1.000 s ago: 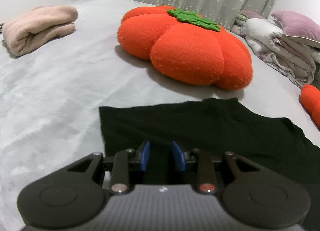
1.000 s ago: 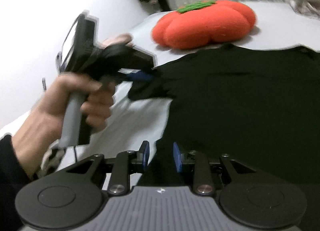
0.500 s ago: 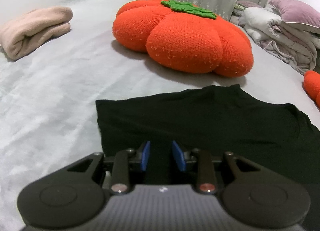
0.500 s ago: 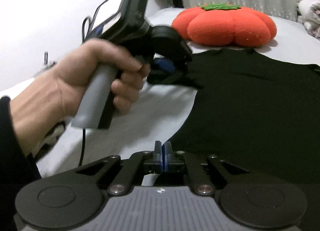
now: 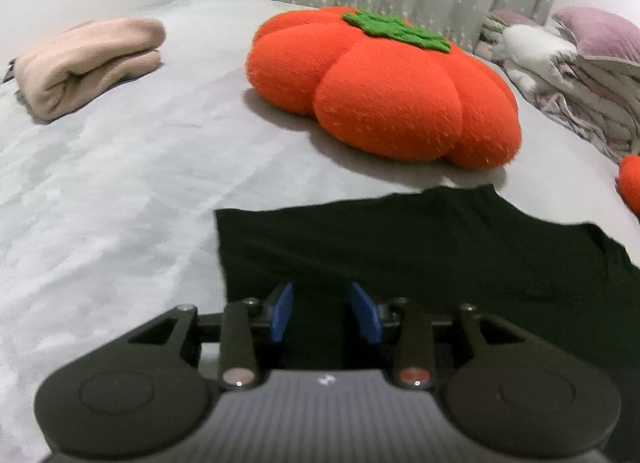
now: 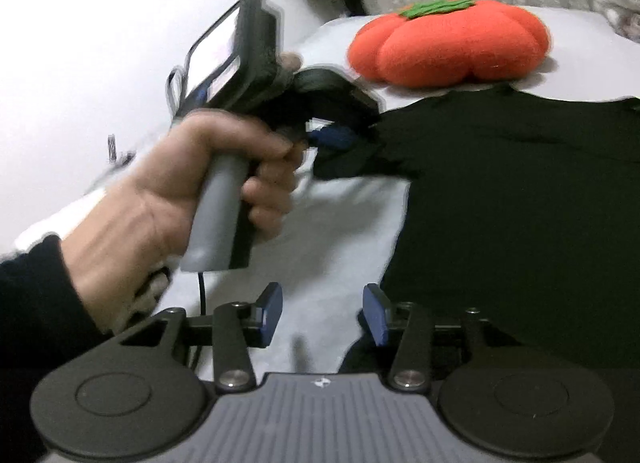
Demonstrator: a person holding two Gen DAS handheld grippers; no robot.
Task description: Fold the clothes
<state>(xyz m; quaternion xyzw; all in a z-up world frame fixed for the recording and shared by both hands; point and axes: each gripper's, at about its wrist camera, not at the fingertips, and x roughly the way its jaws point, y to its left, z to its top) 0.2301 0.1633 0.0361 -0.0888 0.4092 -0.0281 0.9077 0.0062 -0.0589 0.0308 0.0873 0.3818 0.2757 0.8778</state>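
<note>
A black shirt point(image 5: 440, 247) lies spread on the grey bed point(image 5: 120, 183), below an orange pumpkin cushion. My left gripper point(image 5: 324, 315) has black cloth filling the gap between its blue fingers. In the right wrist view the left gripper point(image 6: 336, 139), held in a person's hand point(image 6: 160, 203), pinches the left corner of the shirt point(image 6: 520, 203) and holds it raised off the sheet. My right gripper point(image 6: 324, 315) is open near the shirt's near left edge, with bare sheet and the cloth edge between its fingers.
The pumpkin cushion point(image 5: 384, 91) sits just beyond the shirt. A folded pink garment point(image 5: 88, 63) lies at the far left. Piled bedding point(image 5: 568, 75) and a second orange cushion point(image 5: 632, 187) are on the right. A wall borders the bed's left side.
My right gripper was shut half a second ago and has opened wide. The left gripper keeps the shirt corner and has shifted slightly, with its fingers a touch further apart.
</note>
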